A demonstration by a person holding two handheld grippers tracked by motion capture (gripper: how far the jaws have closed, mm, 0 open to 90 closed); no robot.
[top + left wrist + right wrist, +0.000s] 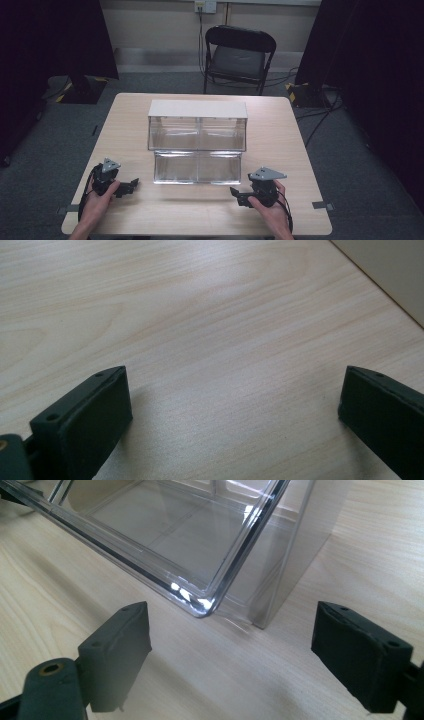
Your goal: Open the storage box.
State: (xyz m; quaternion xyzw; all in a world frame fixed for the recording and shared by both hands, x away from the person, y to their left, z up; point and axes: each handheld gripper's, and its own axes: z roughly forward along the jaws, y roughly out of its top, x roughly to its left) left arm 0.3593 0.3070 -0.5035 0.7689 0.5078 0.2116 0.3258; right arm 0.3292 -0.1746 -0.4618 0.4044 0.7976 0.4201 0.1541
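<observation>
A clear plastic drawer box (197, 131) with a white top stands in the middle of the wooden table (280, 150). Its lower drawer (196, 167) is pulled out toward me and looks empty. My left gripper (131, 186) rests on the table at the front left, open, with bare wood between its jaws (230, 400). My right gripper (235, 194) sits at the front right, open. In the right gripper view the drawer's near corner (202, 605) lies just beyond the jaws.
A black folding chair (239, 55) stands behind the table. Cables (315, 117) run across the grey floor at the right. Dark curtains (55, 40) hang on both sides. The table's front strip between my hands is bare wood.
</observation>
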